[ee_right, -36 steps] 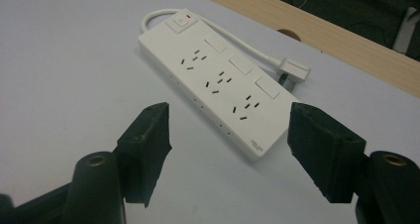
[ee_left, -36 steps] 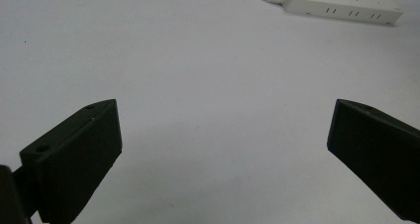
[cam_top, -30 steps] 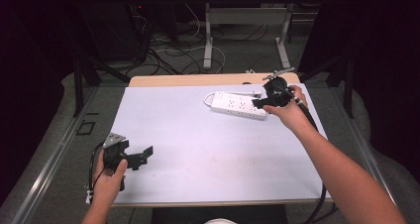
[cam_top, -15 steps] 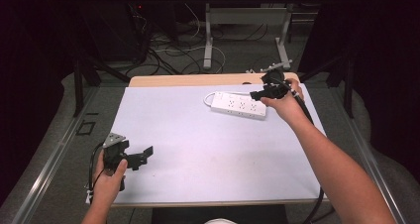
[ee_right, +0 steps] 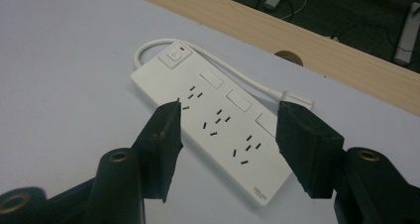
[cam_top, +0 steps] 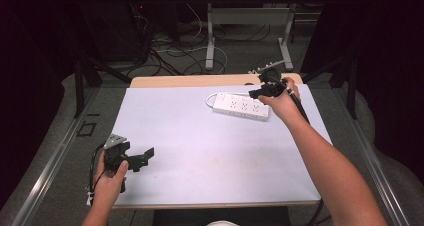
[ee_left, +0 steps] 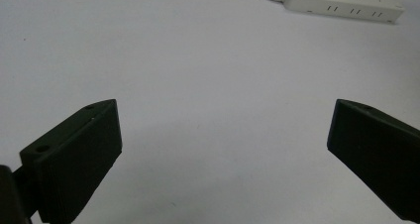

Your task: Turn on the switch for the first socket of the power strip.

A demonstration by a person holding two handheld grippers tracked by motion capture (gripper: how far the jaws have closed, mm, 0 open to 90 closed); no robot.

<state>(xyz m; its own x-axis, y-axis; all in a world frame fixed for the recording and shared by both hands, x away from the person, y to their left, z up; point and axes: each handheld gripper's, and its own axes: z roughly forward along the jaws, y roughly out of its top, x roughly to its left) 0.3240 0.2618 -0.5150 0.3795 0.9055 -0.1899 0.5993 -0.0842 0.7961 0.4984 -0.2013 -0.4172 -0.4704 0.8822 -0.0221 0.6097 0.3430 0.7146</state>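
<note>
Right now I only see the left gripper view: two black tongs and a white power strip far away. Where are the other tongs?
Observer: In the high view, the right tongs hover over the power strip at its right end, near the table's far edge.
Operator: Are they grabbing it?
Observer: No. The right gripper view shows them apart above the strip, not touching it, though they have just been closing.
Operator: Does it have a switch?
Observer: Yes, a white switch with a small red light sits at the end where the cord comes out.
</note>
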